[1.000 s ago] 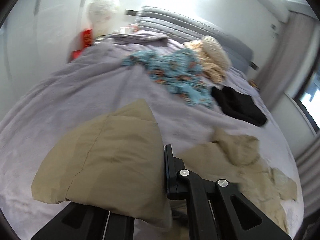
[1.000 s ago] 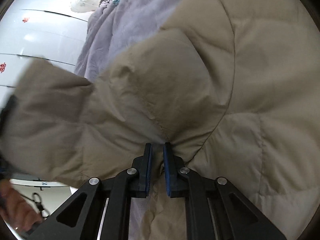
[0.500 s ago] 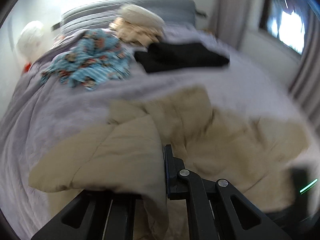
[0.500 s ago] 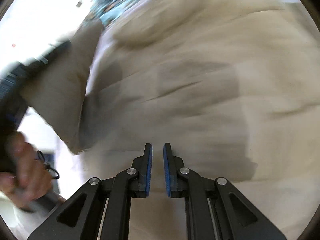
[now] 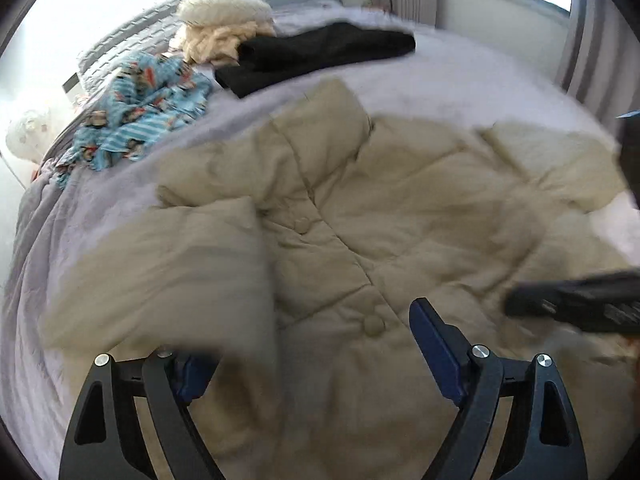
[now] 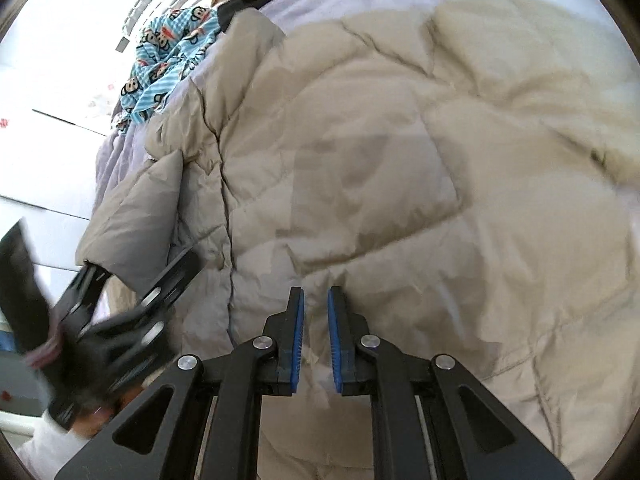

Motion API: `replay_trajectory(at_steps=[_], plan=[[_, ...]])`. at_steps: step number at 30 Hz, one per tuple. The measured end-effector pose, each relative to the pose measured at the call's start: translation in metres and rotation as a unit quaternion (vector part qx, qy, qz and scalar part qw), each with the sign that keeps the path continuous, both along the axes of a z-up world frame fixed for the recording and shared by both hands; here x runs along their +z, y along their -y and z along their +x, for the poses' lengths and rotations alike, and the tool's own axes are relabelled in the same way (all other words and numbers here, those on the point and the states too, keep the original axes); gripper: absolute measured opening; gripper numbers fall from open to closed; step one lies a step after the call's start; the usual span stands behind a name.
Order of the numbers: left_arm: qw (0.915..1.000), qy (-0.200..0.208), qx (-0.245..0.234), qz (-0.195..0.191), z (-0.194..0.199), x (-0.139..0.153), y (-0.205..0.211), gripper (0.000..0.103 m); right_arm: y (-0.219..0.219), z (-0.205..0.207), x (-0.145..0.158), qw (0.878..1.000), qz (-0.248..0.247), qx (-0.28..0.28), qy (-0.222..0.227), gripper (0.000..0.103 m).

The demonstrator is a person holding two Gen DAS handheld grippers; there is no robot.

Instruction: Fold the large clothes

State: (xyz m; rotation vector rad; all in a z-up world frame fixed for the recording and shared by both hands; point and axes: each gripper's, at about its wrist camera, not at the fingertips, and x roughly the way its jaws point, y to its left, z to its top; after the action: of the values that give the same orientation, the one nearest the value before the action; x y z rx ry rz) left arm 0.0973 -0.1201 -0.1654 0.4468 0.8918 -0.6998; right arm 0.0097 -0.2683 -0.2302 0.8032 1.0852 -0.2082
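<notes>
A beige quilted puffer jacket point(image 5: 400, 216) lies spread on the bed, front up, with round buttons showing. Its left sleeve point(image 5: 168, 276) is folded inward over the body and drapes over my left gripper's left finger. My left gripper point(image 5: 316, 344) is open wide just above the jacket. In the right wrist view the jacket point(image 6: 400, 160) fills the frame. My right gripper point(image 6: 316, 312) hovers over it with its jaws a narrow gap apart and nothing between them. The left gripper point(image 6: 132, 304) also shows there, blurred, at the sleeve end.
A lilac-grey duvet point(image 5: 60, 240) covers the bed. Behind the jacket lie a blue cartoon-print garment point(image 5: 140, 108), a black garment point(image 5: 320, 56) and a cream pile point(image 5: 224, 28). Grey curtains point(image 5: 592, 60) and a window are at the right. The right gripper shows blurred point(image 5: 580, 304).
My left gripper has opened and let go of the sleeve, which now rests folded over the jacket. My right gripper let go of the fabric half a second ago. The jacket now lies flatter.
</notes>
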Motion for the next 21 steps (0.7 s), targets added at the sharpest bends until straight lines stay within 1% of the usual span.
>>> replay_trajectory(at_steps=[1, 2, 3, 4, 5, 7, 8, 9, 10, 11, 12, 14, 15, 16, 17, 18, 19, 20, 21], plan=[[0.9998, 0.0, 0.006, -0.018, -0.005, 0.012, -0.016, 0.089, -0.004, 0.008, 0.007, 1.0, -0.016, 0.007, 0.002, 0.048], [0.9992, -0.001, 0.017, -0.037, -0.007, 0.024, -0.034, 0.089, -0.01, -0.002, 0.017, 0.999, -0.034, 0.016, 0.007, 0.062], [0.9983, 0.002, 0.034, -0.048, 0.0, 0.032, -0.05, 0.089, -0.016, -0.009, 0.028, 0.998, -0.053, 0.027, 0.019, 0.079], [0.9965, 0.009, 0.061, -0.057, 0.003, 0.039, -0.069, 0.089, -0.02, -0.033, 0.041, 0.996, -0.072, 0.044, 0.036, 0.079], [0.9943, 0.016, 0.088, -0.059, 0.008, 0.043, -0.085, 0.089, -0.028, -0.033, 0.048, 0.994, -0.084, 0.059, 0.044, 0.079], [0.9846, 0.023, 0.167, -0.047, 0.025, 0.04, -0.123, 0.089, -0.062, -0.008, 0.065, 0.983, -0.126, 0.118, 0.068, 0.079], [0.9761, 0.013, 0.214, -0.035, 0.037, 0.028, -0.144, 0.089, -0.078, 0.002, 0.07, 0.976, -0.147, 0.145, 0.075, 0.079], [0.9706, -0.001, 0.239, -0.026, 0.047, 0.017, -0.156, 0.089, -0.098, 0.015, 0.073, 0.966, -0.172, 0.176, 0.077, 0.079], [0.9627, -0.022, 0.269, -0.018, 0.057, 0.003, -0.169, 0.089, -0.115, 0.025, 0.074, 0.956, -0.199, 0.199, 0.076, 0.079], [0.9529, -0.044, 0.3, -0.013, 0.064, -0.015, -0.183, 0.089, -0.132, 0.034, 0.073, 0.945, -0.231, 0.22, 0.073, 0.079], [0.9485, -0.054, 0.312, -0.01, 0.066, -0.025, -0.19, 0.089, -0.159, 0.049, 0.069, 0.923, -0.281, 0.253, 0.067, 0.079], [0.9412, -0.074, 0.33, -0.005, 0.068, -0.046, -0.198, 0.089, -0.195, 0.069, 0.056, 0.887, -0.349, 0.296, 0.055, 0.079], [0.9403, -0.077, 0.331, -0.007, 0.066, -0.052, -0.199, 0.089, -0.208, 0.078, 0.048, 0.871, -0.379, 0.308, 0.051, 0.079], [0.9408, -0.076, 0.33, -0.008, 0.065, -0.056, -0.198, 0.089, -0.217, 0.087, 0.04, 0.858, -0.404, 0.315, 0.048, 0.079], [0.942, -0.074, 0.327, -0.006, 0.064, -0.059, -0.197, 0.089, -0.221, 0.094, 0.036, 0.85, -0.421, 0.313, 0.046, 0.079], [0.9428, -0.073, 0.325, -0.005, 0.064, -0.06, -0.196, 0.089, -0.221, 0.099, 0.036, 0.848, -0.431, 0.305, 0.047, 0.079], [0.9435, -0.075, 0.323, -0.005, 0.065, -0.06, -0.196, 0.089, -0.211, 0.108, 0.04, 0.854, -0.437, 0.278, 0.05, 0.079], [0.9442, -0.08, 0.319, -0.007, 0.065, -0.059, -0.196, 0.089, -0.2, 0.115, 0.046, 0.865, -0.433, 0.249, 0.053, 0.079], [0.9447, -0.093, 0.314, -0.013, 0.068, -0.057, -0.198, 0.089, -0.17, 0.121, 0.056, 0.891, -0.407, 0.194, 0.056, 0.079]])
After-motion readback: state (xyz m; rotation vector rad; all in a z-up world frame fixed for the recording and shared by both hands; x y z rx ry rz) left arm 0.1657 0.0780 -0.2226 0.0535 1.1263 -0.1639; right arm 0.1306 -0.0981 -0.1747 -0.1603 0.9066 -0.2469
